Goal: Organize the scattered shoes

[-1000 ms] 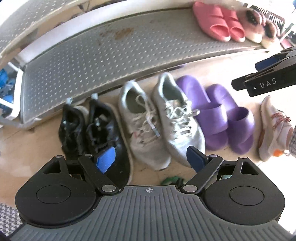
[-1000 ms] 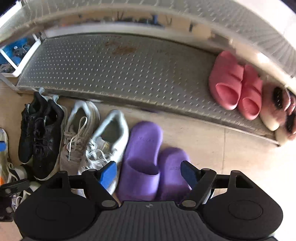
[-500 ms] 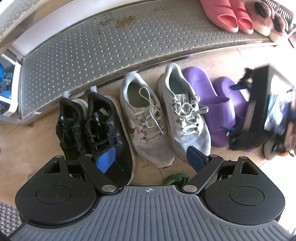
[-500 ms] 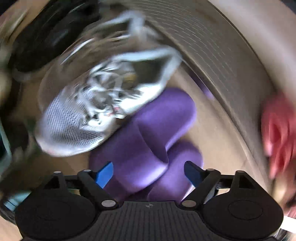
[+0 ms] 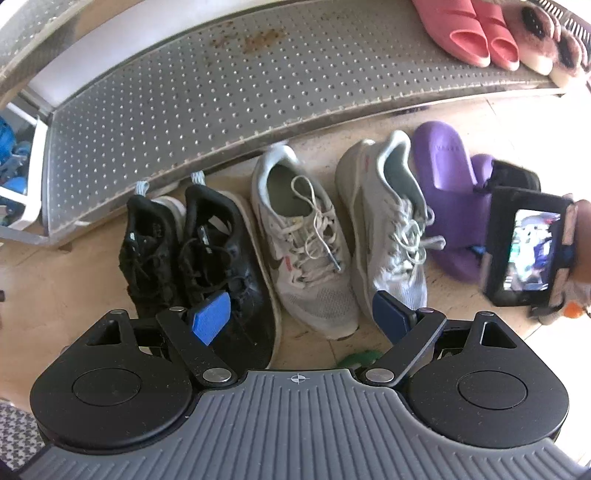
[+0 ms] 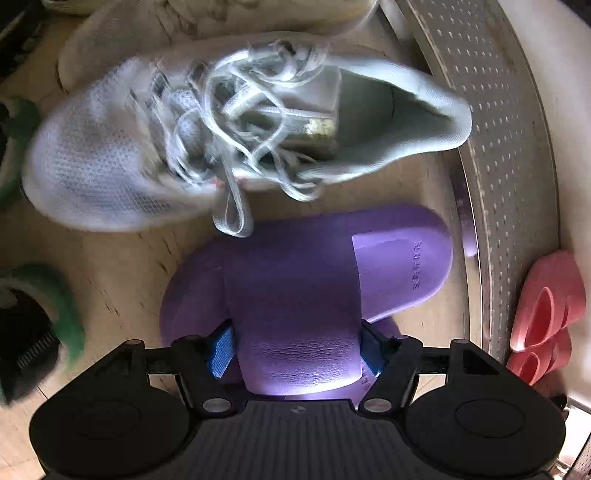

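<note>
On the floor before a metal shoe rack (image 5: 221,92) stand a black sneaker pair (image 5: 192,254), a grey sneaker pair (image 5: 306,243) and a purple slide pair (image 5: 447,184). My right gripper (image 6: 297,350) is low over the purple slides, its blue pads (image 6: 221,350) on either side of the near slide's strap (image 6: 295,317); the jaws stand open around it. The grey sneaker (image 6: 184,144) lies just beyond. My left gripper (image 5: 301,317) is open and empty above the black and grey sneakers. The right gripper's body (image 5: 524,251) shows at the right of the left wrist view.
Pink slides (image 5: 469,33) and fluffy slippers (image 5: 543,44) sit on the rack's lower shelf; the pink slides also show in the right wrist view (image 6: 546,317). A green fuzzy slipper (image 6: 40,314) lies on the floor left of the purple slide. A white-and-orange sneaker (image 5: 569,302) lies far right.
My right gripper has swung down and turned onto the purple slides, its jaws now astride the near slide's strap. My left gripper has drifted slightly closer to the sneakers.
</note>
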The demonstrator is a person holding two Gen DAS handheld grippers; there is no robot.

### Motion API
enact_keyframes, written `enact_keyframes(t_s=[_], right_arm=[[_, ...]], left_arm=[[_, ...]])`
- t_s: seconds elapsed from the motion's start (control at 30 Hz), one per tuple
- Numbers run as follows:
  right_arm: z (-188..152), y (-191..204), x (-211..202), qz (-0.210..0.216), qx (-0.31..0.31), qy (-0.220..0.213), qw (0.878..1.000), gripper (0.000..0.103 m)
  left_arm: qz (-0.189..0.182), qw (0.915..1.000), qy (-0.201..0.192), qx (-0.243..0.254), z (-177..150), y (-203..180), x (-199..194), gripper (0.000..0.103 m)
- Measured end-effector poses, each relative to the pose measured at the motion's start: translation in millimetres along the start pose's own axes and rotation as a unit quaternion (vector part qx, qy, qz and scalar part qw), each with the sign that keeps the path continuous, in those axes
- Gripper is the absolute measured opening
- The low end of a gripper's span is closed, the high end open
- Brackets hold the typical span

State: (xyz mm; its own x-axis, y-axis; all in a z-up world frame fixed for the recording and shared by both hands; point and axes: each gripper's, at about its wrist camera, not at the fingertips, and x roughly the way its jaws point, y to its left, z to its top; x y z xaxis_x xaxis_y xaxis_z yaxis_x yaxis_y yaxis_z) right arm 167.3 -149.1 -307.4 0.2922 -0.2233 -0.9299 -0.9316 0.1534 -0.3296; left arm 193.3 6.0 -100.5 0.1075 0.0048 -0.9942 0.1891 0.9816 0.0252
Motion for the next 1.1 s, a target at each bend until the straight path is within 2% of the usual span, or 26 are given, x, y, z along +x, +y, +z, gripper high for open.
enact_keyframes(t_s=[0.07,0.1,0.13,0.2,0.23,0.27,0.3,0.33,0.4,0.43,0.47,0.5,0.53,0.6,0.7,0.77,0.9,0.97,1.03,1.1], right_arm=[[-0.6,4.7,-9.0,0.000,-0.013,-0.019,1.000,0.071],[-0.7,6.4,-13.5,0.001,-0.017,-0.027,0.999,0.083],[0.4,3.5,-18.9,0.007,-0.007,-0.031,0.999,0.091],[5.1,-16.8,-35.7,0.051,0.071,-0.045,0.995,0.088],[6.6,-30.3,-42.3,0.077,0.124,-0.051,0.988,0.079],[4.8,-54.9,-49.7,0.113,0.229,-0.060,0.965,0.072],[-0.7,-74.1,-51.4,0.141,0.318,-0.062,0.936,0.060],[-9.7,-90.6,-49.1,0.179,0.405,-0.063,0.894,0.057],[-26.6,-111.9,-41.2,0.256,0.540,-0.074,0.799,0.054],[-26.3,-108.7,-35.7,0.275,0.564,-0.080,0.774,0.056],[-29.5,-109.8,-29.8,0.296,0.593,-0.087,0.743,0.060],[-31.9,-110.7,-25.0,0.312,0.617,-0.093,0.716,0.078],[-29.9,-110.2,-24.6,0.306,0.621,-0.090,0.716,0.088],[-15.7,-106.8,-18.8,0.291,0.616,-0.080,0.728,0.089],[-10.5,-111.5,-9.3,0.308,0.613,-0.058,0.725,0.091],[-0.8,-110.0,-1.0,0.300,0.609,-0.041,0.733,0.092],[19.0,-107.1,4.6,0.281,0.586,-0.035,0.759,0.093],[24.0,-102.6,6.8,0.270,0.580,-0.032,0.768,0.091],[31.3,-98.4,5.5,0.261,0.565,-0.036,0.782,0.076],[44.2,-95.0,-4.2,0.233,0.538,-0.041,0.810,0.072]], left_arm=[[0.002,1.0000,0.002,0.000,-0.4,0.2,0.8,0.088],[0.004,1.0000,0.002,-0.001,-0.4,0.7,0.8,0.088],[0.007,1.0000,0.001,-0.002,-0.1,1.4,0.3,0.088],[0.013,0.9999,-0.003,-0.004,0.7,2.9,-1.1,0.088],[0.015,0.9999,-0.003,-0.005,0.8,3.4,-1.5,0.088],[0.016,0.9999,-0.003,-0.004,0.7,3.7,-1.4,0.088],[0.016,0.9999,-0.001,0.000,0.3,3.2,-0.2,0.088],[0.016,0.9998,0.001,0.008,-0.3,1.6,1.7,0.088],[0.009,0.9995,0.002,0.032,-2.1,-4.9,7.9,0.084],[0.006,0.9992,0.005,0.038,-2.4,-7.7,11.0,0.083],[0.003,0.9991,0.010,0.041,-2.5,-9.8,13.4,0.081],[0.000,0.9991,0.013,0.040,-2.3,-10.9,14.5,0.081],[-0.004,0.9992,0.015,0.037,-2.2,-11.8,14.8,0.082],[-0.005,0.9992,0.015,0.036,-1.6,-12.9,15.0,0.083],[0.001,0.9992,0.015,0.037,-1.5,-12.3,16.2,0.084],[0.007,0.9992,0.021,0.035,-2.7,-9.2,18.8,0.084],[0.014,0.9991,0.035,0.017,-6.4,3.9,23.6,0.084],[0.015,0.9991,0.036,0.014,-6.9,7.6,23.9,0.084],[0.016,0.9992,0.035,0.009,-6.7,11.9,22.0,0.084],[0.016,0.9993,0.034,0.007,-6.1,13.4,21.0,0.085]])
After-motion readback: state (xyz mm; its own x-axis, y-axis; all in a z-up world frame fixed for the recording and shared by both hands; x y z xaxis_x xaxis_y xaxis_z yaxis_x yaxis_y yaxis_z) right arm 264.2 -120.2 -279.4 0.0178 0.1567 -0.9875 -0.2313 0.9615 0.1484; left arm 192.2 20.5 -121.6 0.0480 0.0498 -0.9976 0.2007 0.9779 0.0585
